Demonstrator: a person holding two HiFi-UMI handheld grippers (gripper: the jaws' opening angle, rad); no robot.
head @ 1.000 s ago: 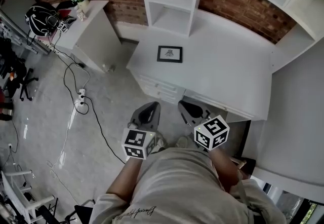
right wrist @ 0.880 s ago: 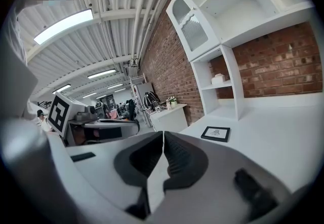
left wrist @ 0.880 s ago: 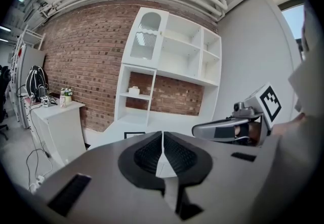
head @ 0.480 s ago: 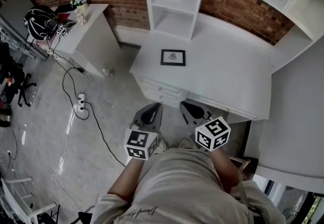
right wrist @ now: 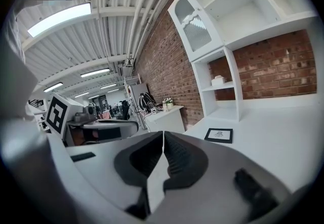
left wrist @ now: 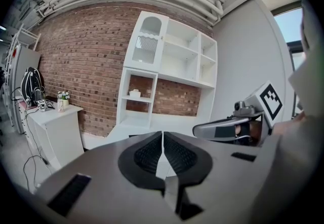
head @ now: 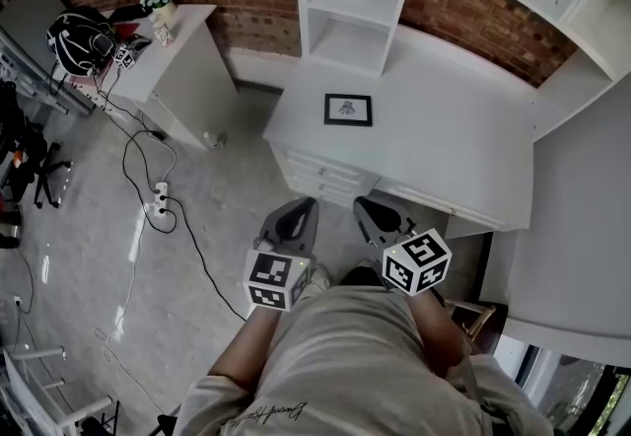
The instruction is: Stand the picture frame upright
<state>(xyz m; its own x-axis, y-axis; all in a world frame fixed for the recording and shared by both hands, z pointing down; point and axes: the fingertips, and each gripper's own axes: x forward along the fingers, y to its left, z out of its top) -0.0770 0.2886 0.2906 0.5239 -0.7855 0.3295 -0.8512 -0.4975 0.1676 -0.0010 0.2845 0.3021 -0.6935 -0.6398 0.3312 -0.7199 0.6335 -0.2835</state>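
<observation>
Bright, even indoor light, with strong fisheye bending in both gripper views.
A ceiling light panel [right wrist: 58, 19] glowed overhead and a window [left wrist: 297, 28] was washed out to white; the grey floor [head: 108, 256] carried pale glare streaks. The white desk [head: 444, 138] showed only soft shadows. Corners were black, and the near jaws looked soft and unfocused.

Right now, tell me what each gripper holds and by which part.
Nothing. The left gripper and right gripper are both shut and empty; the picture frame lies flat on the desk, untouched.
</observation>
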